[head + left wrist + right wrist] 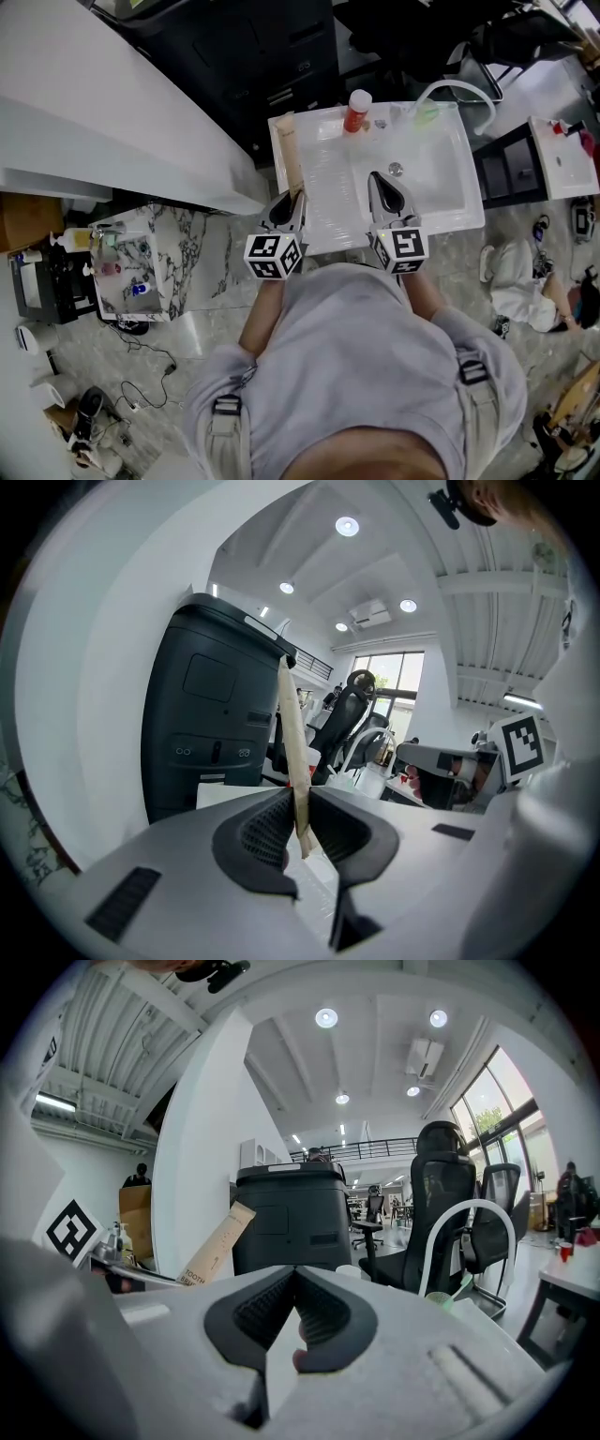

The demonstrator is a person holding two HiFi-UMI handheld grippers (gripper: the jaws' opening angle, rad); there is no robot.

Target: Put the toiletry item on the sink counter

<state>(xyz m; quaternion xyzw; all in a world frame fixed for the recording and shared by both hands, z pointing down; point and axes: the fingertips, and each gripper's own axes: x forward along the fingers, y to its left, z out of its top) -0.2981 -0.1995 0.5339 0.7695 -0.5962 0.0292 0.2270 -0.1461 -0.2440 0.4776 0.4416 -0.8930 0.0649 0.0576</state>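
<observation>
L gripper point(292, 199) is clamping the lower end of a tan toothbrush box point(291, 155), which is sticking up at a tilt over the sink counter's point(452, 204) left edge, while R gripper point(380, 187) is hovering over the basin w/ jaws together, nothing between.

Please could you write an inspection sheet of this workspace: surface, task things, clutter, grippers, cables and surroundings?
Surface: white sink counter, basin bare around the drain.
Job's things: tan toothbrush box, held at the counter's left edge; contact with the counter cannot be told.
Clutter: red bottle and green cup at the back, near the faucet.
Grippers: left gripper shut on the toothbrush box; right gripper shut, empty, over the basin.
Cables: black cable on the floor, left.
Surroundings: marble side table, dark cabinet, office chair.
</observation>
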